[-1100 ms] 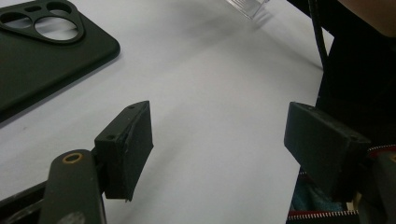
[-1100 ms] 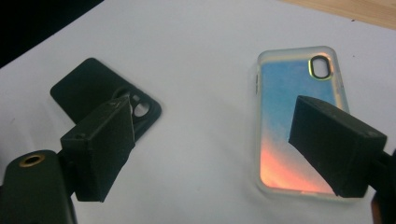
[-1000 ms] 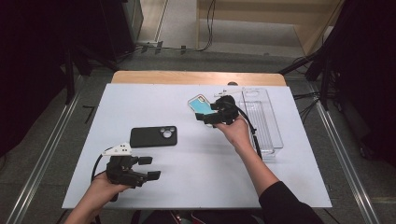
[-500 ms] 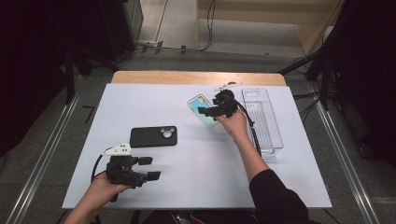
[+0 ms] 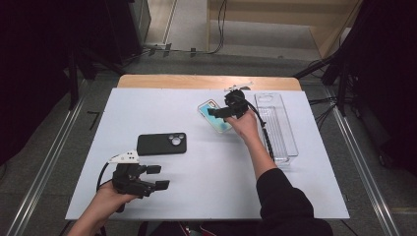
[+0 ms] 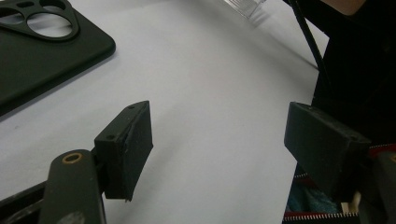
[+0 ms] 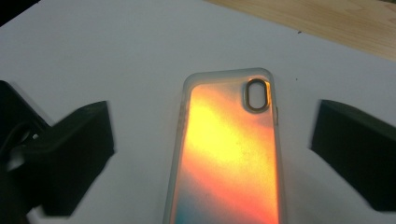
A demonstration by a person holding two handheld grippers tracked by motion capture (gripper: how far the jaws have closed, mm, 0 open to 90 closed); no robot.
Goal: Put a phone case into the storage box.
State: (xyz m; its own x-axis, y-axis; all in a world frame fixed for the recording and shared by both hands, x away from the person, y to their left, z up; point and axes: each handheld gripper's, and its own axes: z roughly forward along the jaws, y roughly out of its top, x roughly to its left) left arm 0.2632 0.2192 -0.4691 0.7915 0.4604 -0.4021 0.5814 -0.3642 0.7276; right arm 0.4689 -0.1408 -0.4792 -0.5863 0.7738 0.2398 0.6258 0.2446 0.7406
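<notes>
Lying between the right gripper (image 7: 212, 154)'s wide-open jaws: the iridescent phone case (image 7: 229, 154), ungripped.

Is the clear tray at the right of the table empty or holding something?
Empty, as far as the high view shows: the clear tray shows nothing inside, and the iridescent phone case lies on the table beside it.

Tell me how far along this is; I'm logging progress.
Nothing looks finished: the black case and the iridescent case both lie flat on the white table, the clear tray apparently empty. The right claw is open over the iridescent case; the left claw sits open, idle.
</notes>
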